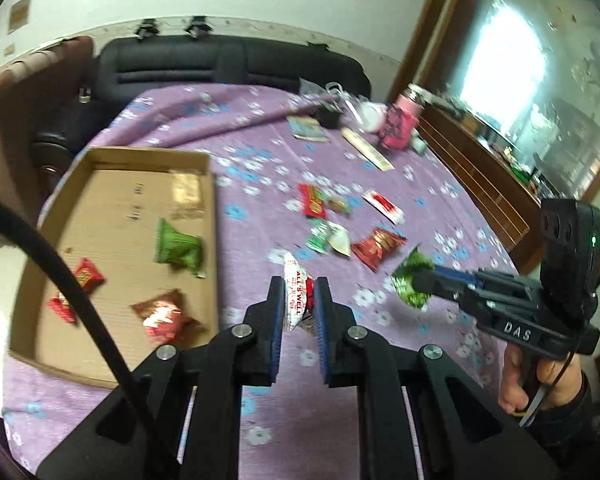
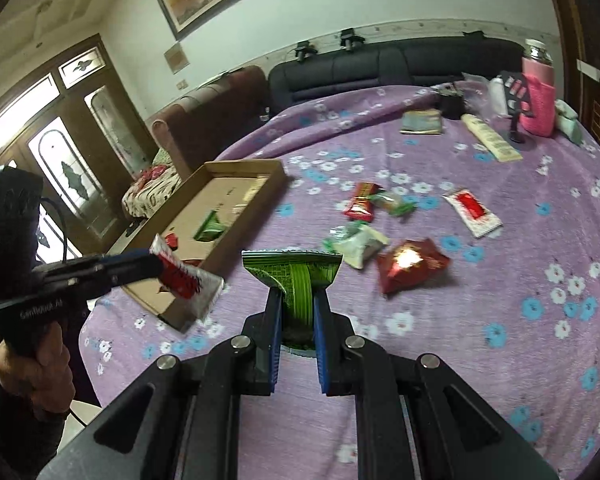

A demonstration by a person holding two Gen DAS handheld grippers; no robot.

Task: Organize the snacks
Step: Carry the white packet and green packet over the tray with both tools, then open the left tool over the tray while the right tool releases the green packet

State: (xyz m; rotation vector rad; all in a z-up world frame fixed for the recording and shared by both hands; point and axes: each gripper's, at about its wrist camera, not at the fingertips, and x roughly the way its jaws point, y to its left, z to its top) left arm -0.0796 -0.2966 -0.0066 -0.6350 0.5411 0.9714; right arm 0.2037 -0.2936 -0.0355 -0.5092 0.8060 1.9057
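My left gripper is shut on a white and red snack packet, held above the purple cloth just right of the cardboard tray; it also shows in the right wrist view. My right gripper is shut on a green snack packet, also seen in the left wrist view. The tray holds a green packet and several red ones. Loose snacks lie on the cloth: a dark red packet, a white and green one, a white and red sachet.
A table covered in purple flowered cloth. At its far edge stand a pink-sleeved jar, a booklet, a long cream box and small clutter. Dark sofas stand behind. A wooden cabinet is at the right.
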